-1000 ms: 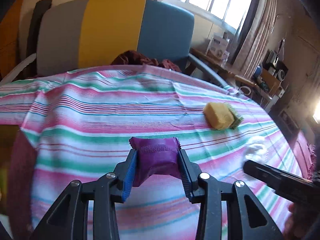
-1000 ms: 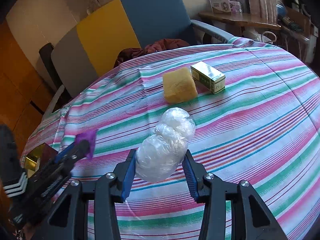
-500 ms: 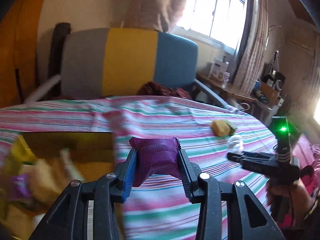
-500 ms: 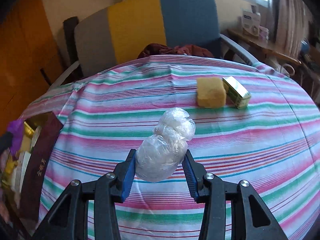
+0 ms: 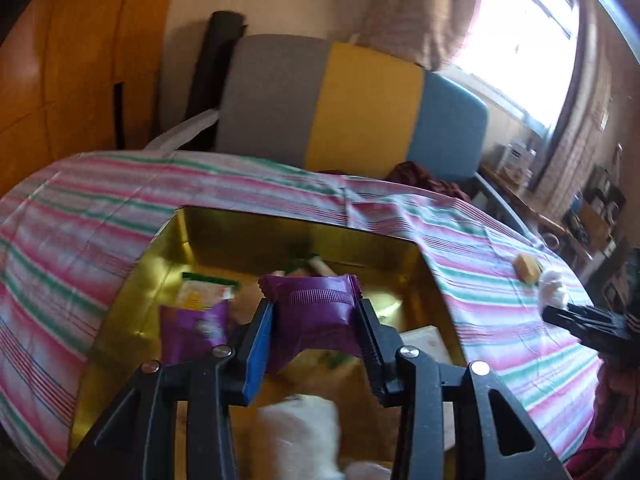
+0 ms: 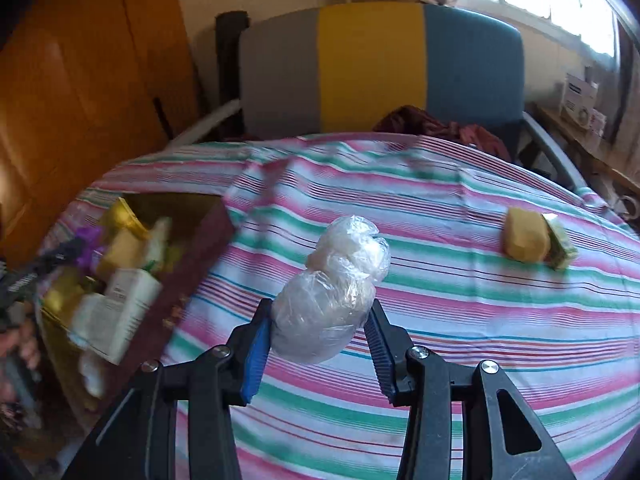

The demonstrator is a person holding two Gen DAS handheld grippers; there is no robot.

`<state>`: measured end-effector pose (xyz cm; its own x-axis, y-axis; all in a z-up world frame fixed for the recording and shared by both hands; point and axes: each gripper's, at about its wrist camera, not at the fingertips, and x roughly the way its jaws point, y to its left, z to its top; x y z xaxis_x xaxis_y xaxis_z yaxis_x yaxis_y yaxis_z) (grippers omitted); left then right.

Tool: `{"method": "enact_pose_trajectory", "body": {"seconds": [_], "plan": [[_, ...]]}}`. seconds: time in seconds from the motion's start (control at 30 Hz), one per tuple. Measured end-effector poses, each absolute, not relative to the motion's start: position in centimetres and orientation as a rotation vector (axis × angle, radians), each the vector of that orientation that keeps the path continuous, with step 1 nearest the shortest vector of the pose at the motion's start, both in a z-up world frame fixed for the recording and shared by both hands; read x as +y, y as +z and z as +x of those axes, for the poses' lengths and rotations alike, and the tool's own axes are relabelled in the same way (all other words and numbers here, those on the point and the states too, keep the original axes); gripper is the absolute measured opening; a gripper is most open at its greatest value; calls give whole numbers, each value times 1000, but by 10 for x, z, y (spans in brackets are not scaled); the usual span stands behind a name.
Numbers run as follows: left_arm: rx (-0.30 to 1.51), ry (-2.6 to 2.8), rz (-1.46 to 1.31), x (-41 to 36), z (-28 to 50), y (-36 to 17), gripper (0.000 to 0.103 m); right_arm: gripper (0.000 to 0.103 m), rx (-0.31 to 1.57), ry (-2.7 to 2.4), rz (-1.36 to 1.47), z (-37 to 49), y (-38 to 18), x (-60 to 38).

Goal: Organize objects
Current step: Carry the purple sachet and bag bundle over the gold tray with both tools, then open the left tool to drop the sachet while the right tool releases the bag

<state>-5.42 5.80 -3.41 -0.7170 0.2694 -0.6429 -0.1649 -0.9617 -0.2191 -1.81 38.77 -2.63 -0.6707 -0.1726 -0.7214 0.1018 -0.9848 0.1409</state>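
Note:
My left gripper [image 5: 314, 318] is shut on a purple packet [image 5: 314, 312] and holds it above a gold-lined box [image 5: 180, 240] that holds several packets, among them another purple one [image 5: 194, 330]. My right gripper [image 6: 318, 326] is shut on a clear plastic-wrapped bundle [image 6: 332, 288] above the striped tablecloth [image 6: 460, 320]. The box [image 6: 192, 280] shows at the left in the right wrist view, with the left gripper [image 6: 60, 250] over it. A yellow sponge [image 6: 524, 240] and a green-gold carton [image 6: 562, 246] lie on the cloth at the far right.
A grey, yellow and blue armchair [image 6: 372, 68] stands behind the table, with a dark red cloth [image 6: 432, 126] on its seat. A cluttered side table [image 5: 560, 204] stands under the window at the right. An orange wooden wall [image 6: 80, 80] is at the left.
My left gripper swung left with the purple packet, from over the cloth to above the open box. My right gripper kept the bundle and turned left, so the box came into its view.

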Motion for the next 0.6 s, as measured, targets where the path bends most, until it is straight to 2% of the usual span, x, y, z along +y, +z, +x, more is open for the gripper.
{"method": "enact_pose_trajectory", "body": {"seconds": [0.3, 0.4, 0.6], "plan": [[-253, 2721, -1153, 26, -117, -43, 41, 46, -56, -2613, 1131, -34, -14, 281], [-201, 2710, -1213, 20, -136, -50, 42, 46, -34, -2600, 1157, -45, -16, 264], [-236, 2678, -1288, 10, -150, -63, 44, 46, -34, -2606, 1217, -61, -19, 248]]}}
